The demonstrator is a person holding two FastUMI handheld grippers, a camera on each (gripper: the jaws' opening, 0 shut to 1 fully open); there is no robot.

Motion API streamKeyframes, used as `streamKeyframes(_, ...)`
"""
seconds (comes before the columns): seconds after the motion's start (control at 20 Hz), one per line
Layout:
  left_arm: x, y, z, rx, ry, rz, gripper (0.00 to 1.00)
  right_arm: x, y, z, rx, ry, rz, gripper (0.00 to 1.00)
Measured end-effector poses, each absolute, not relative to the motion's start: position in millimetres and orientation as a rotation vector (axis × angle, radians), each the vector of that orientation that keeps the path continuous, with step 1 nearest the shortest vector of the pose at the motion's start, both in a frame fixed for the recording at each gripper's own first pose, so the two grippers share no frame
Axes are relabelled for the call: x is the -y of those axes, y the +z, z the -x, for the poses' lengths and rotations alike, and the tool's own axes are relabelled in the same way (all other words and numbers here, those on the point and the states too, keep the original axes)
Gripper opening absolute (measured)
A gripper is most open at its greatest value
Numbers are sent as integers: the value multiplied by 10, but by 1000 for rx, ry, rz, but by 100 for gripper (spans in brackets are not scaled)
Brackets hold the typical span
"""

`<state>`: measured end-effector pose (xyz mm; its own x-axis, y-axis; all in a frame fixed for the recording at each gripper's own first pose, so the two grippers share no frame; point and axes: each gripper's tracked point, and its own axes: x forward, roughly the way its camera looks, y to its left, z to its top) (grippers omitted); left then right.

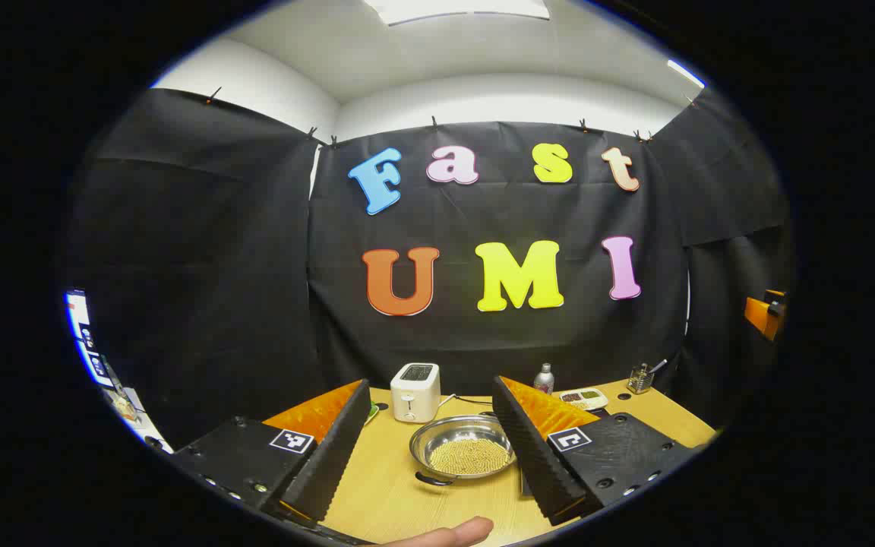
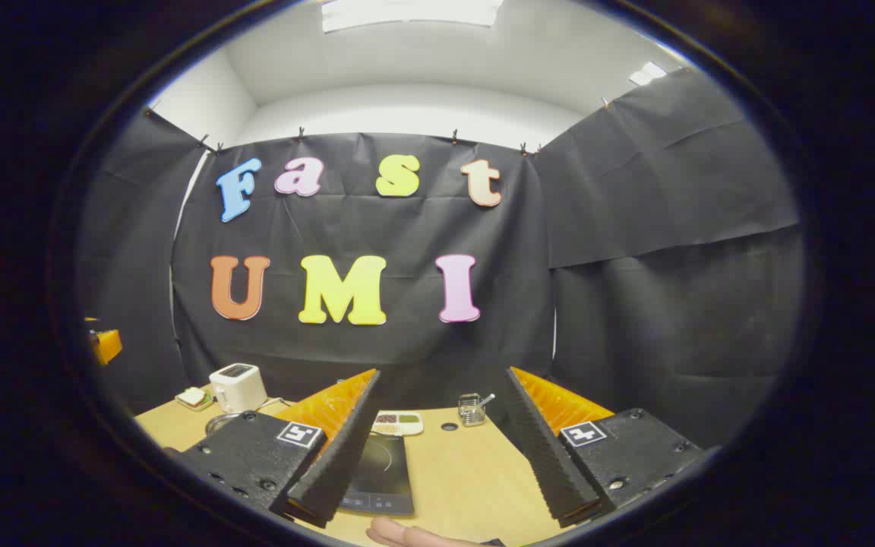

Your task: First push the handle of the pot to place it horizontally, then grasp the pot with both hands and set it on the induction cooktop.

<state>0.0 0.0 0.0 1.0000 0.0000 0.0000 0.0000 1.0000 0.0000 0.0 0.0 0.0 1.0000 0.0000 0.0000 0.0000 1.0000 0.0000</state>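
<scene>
Nothing done yet, I judge. Both grippers, left (image 1: 437, 463) and right (image 2: 437, 456), hang released. Pot (image 1: 464, 454) sits untouched on tabletop (image 1: 384, 494); cooktop (image 2: 380, 475) bare. Push and lift remain.

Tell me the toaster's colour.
White, with a dark slot on top. The toaster shows best in the left gripper view, behind the pot.

No readable text, brand or number appears on the tabletop things. Each gripper carries only square black-and-white coded markers, not words: on the left gripper (image 1: 437, 448), one at about 7 o'clock and one at about 5 o'clock; likewise on the right gripper (image 2: 437, 448). Control marks on the induction cooktop (image 2: 380, 471) are too small to read
</scene>
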Motion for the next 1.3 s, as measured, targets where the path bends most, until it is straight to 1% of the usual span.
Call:
streamKeyframes(0.05, 19, -13, 16, 1, -10, -1, 96, -31, 8, 22, 3, 7, 2, 96)
streamKeyframes(0.25, 66, -49, 25, -4, -30, -5, 96, -54, 72, 74, 18, 15, 15, 96)
streamKeyframes(0.3, 89, -41, 28, -2, -33, -4, 96, -60, 93, 87, 25, 15, 17, 99)
streamKeyframes(0.35, 96, -26, 45, 3, -30, -7, 96, -57, 90, 97, 27, 15, 20, 96)
streamKeyframes(0.7, 221, 52, 68, 45, -56, 13, 96, -71, 124, 145, 41, 29, 26, 96)
streamKeyframes(0.8, 296, -16, 55, 32, -75, 34, 96, -54, 117, 145, 39, 30, 22, 96)
streamKeyframes(0.85, 334, -29, 32, 26, -88, 39, 96, -69, 105, 146, 39, 37, 19, 99)
streamKeyframes(0.9, 353, -44, 17, 25, -94, 41, 96, -79, 99, 145, 38, 41, 18, 96)
streamKeyframes(1.1, 377, -261, -134, -33, -96, 39, 96, -83, 47, 130, 35, 45, 21, 96)
streamKeyframes(1.2, 452, -431, -190, -93, -126, 70, 95, -95, 27, 121, 34, 49, 16, 96)
streamKeyframes(1.25, 514, -550, -211, -140, -153, 89, 90, -112, 0, 111, 33, 55, 12, 96)
streamKeyframes(1.3, 553, -660, -232, -181, -174, 101, 87, -141, -11, 102, 32, 65, 10, 96)
